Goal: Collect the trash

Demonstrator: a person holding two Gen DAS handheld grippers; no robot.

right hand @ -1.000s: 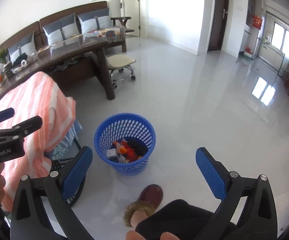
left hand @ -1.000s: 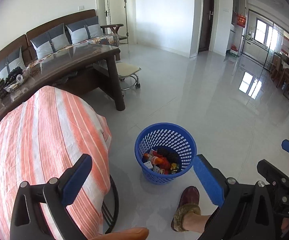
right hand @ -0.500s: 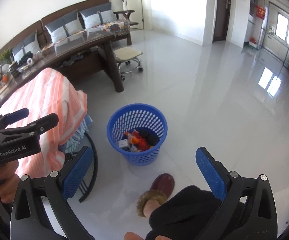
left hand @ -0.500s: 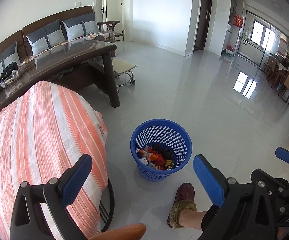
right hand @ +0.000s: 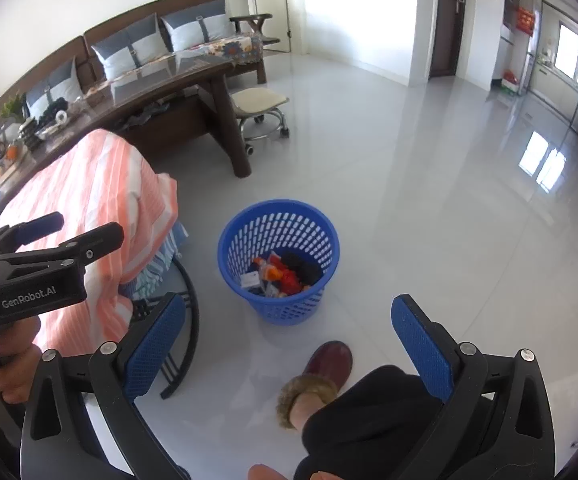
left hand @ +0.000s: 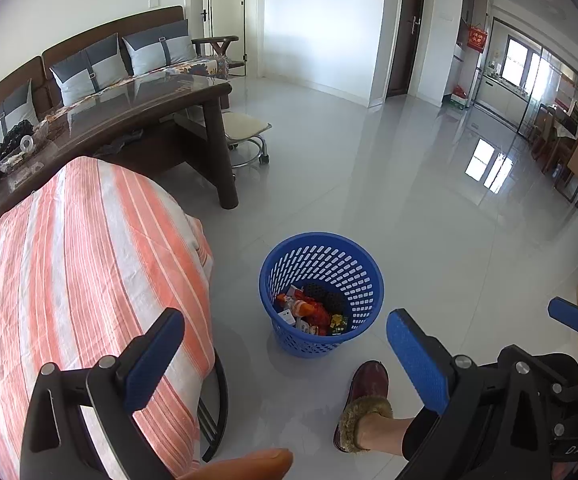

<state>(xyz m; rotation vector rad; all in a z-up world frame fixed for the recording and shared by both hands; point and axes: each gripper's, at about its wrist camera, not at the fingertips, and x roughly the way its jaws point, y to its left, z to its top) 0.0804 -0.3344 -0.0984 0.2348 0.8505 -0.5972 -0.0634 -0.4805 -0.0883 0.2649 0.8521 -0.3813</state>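
Note:
A blue plastic basket (left hand: 321,264) stands on the white tiled floor, with several pieces of colourful trash (left hand: 309,312) in its bottom; it also shows in the right wrist view (right hand: 279,240). My left gripper (left hand: 285,352) is open and empty, held above and in front of the basket. My right gripper (right hand: 289,340) is open and empty, also above the basket's near side. The left gripper shows from the side in the right wrist view (right hand: 45,236). The right gripper shows at the right edge of the left wrist view (left hand: 569,316).
A table with an orange-striped cloth (left hand: 69,260) stands left of the basket. A dark wooden desk (left hand: 141,112), a stool (left hand: 245,128) and a sofa (left hand: 101,64) stand behind. The person's slippered foot (left hand: 365,396) is on the floor near the basket.
Both grippers have risen and pulled back a little, so the basket sits slightly farther off. Both stay open and empty.

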